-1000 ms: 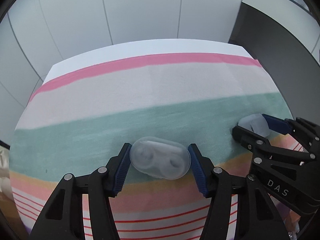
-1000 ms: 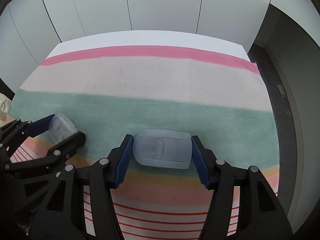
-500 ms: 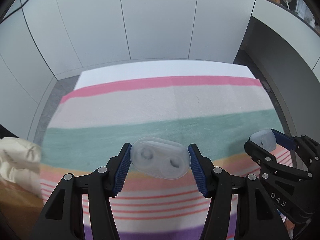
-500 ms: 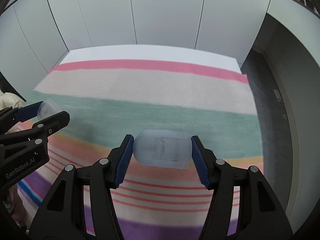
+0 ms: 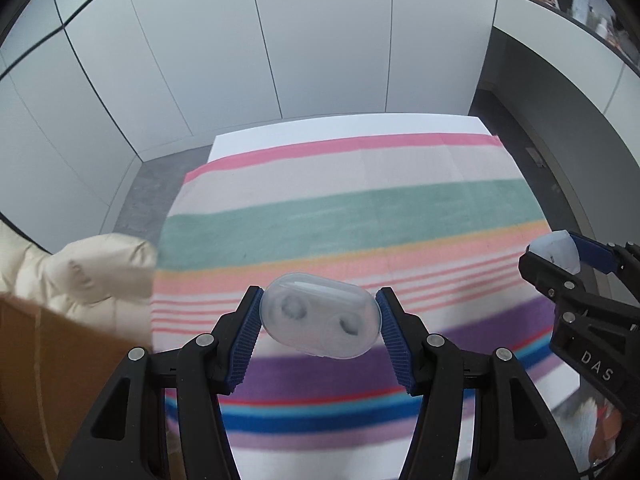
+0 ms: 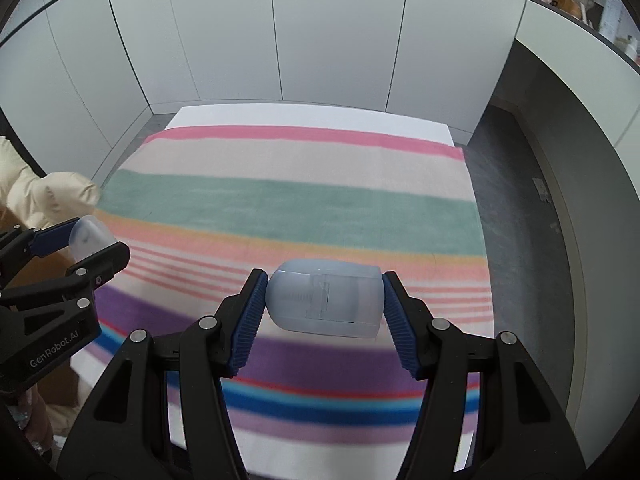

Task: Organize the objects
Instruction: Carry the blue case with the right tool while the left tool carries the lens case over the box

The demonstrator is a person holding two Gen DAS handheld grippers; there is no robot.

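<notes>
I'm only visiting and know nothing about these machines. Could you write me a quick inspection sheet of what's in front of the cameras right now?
Surface: striped cloth over a white table, nothing lying on it.
Job's things: clear oval case and frosted rounded box, both held above the cloth.
Clutter: cream padded fabric and brown cardboard box beside the table.
Grippers: left gripper has its jaws closed on the case; right gripper has its jaws closed on the box.
Cables: nothing seen.
Surroundings: white wall panels, grey floor, a shelf of small items.
</notes>
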